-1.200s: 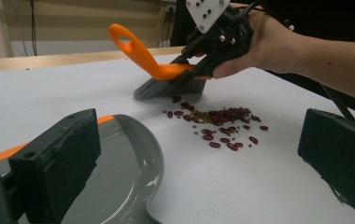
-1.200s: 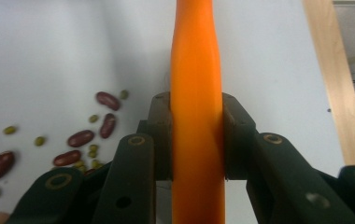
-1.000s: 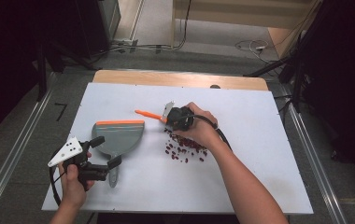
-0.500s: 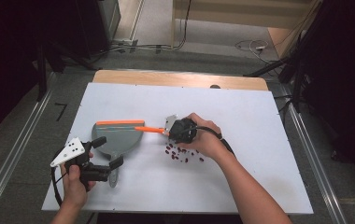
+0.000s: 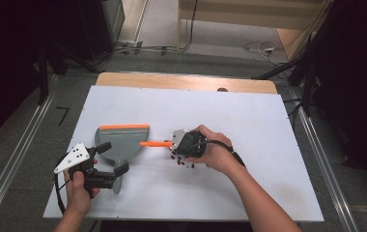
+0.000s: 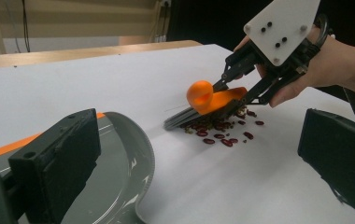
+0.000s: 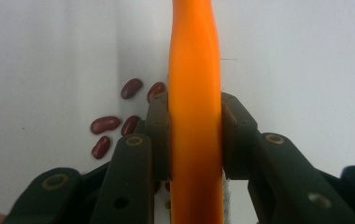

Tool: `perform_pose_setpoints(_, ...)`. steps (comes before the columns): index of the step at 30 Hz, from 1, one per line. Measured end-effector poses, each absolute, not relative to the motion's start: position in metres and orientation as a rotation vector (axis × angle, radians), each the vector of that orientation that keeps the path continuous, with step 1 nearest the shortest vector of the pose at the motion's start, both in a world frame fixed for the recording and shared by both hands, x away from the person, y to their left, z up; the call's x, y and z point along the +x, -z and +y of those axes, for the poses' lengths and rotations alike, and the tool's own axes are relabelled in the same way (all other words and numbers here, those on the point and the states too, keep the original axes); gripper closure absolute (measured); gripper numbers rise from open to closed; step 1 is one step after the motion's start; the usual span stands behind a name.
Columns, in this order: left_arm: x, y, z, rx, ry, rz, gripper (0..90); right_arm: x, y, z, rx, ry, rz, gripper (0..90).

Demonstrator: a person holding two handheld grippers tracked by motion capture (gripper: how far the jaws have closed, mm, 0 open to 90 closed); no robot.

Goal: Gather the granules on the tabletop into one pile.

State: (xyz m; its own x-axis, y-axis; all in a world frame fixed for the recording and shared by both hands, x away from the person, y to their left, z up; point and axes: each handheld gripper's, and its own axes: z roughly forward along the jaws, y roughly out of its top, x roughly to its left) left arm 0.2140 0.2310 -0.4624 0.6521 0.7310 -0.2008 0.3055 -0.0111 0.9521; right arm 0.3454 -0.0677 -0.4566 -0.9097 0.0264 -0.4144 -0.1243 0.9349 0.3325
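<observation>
**Brush closes in on the dustpan**

The right gripper [image 7: 195, 140] is clenched on the orange brush [image 7: 194, 93], which has swept left since a second ago, dragging the red beans [image 5: 180, 161] nearer the grey dustpan [image 5: 123, 142]. The left gripper [image 5: 108, 157], jaws spread, straddles the dustpan's handle, not yet clamping it. Beans remain on the table [image 5: 249, 121].

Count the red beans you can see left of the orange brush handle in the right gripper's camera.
5 beans: two near the top beside the brush handle, three lower left by the right gripper. More may hide beneath it.
</observation>
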Motion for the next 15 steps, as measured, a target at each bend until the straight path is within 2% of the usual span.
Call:
perform_pose_setpoints(8,0.214,0.462,0.23,1.602,-0.415,0.874,0.0,0.339,0.452,-0.068,-0.08,-0.487,2.615,68.4)
perform_pose_setpoints(15,0.214,0.462,0.233,1.593,-0.42,0.881,0.0,0.347,0.42,-0.084,0.074,-0.635,2.565,68.6)
